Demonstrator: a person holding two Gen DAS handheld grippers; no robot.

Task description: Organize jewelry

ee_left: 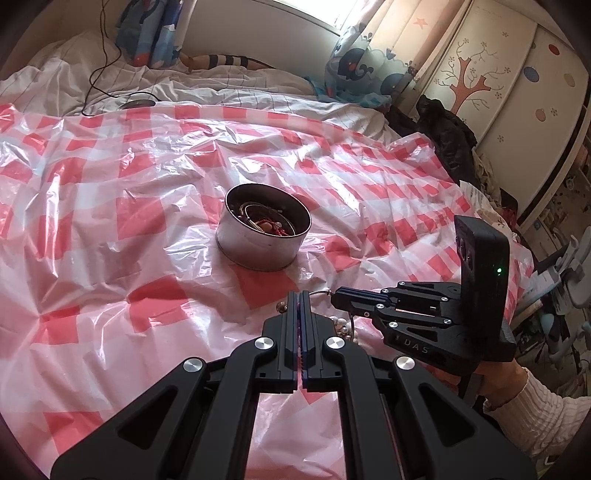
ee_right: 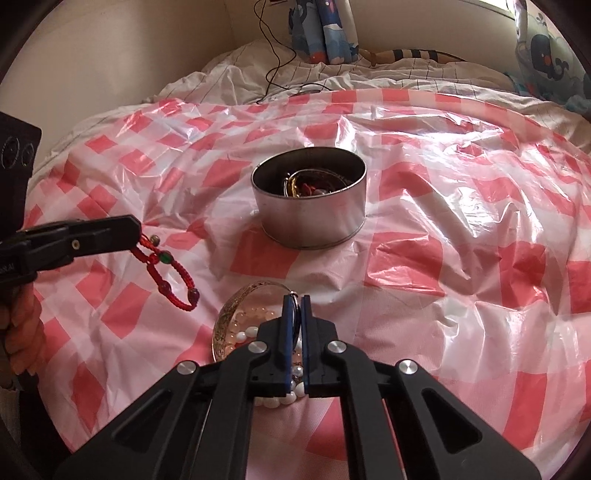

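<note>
A round metal tin (ee_left: 264, 230) holding several pieces of jewelry stands on the red-checked plastic sheet; it also shows in the right wrist view (ee_right: 310, 201). My left gripper (ee_left: 303, 295) is shut on a red cord bracelet (ee_right: 166, 275), which hangs from it above the sheet, left of the tin. My right gripper (ee_right: 296, 299) is shut on a thin silver ring-shaped bangle (ee_left: 319, 293). Under it lie a gold bangle (ee_right: 221, 325) and a white pearl bracelet (ee_right: 273, 400). In the left wrist view the right gripper (ee_left: 334, 297) comes in from the right.
The red-and-white checked plastic sheet (ee_left: 129, 206) covers a bed. White bedding (ee_right: 258, 74), a black cable (ee_right: 277, 66) and patterned curtains (ee_left: 155, 29) lie behind. A wardrobe (ee_left: 517, 92) and dark clothing (ee_left: 450, 136) stand at the right.
</note>
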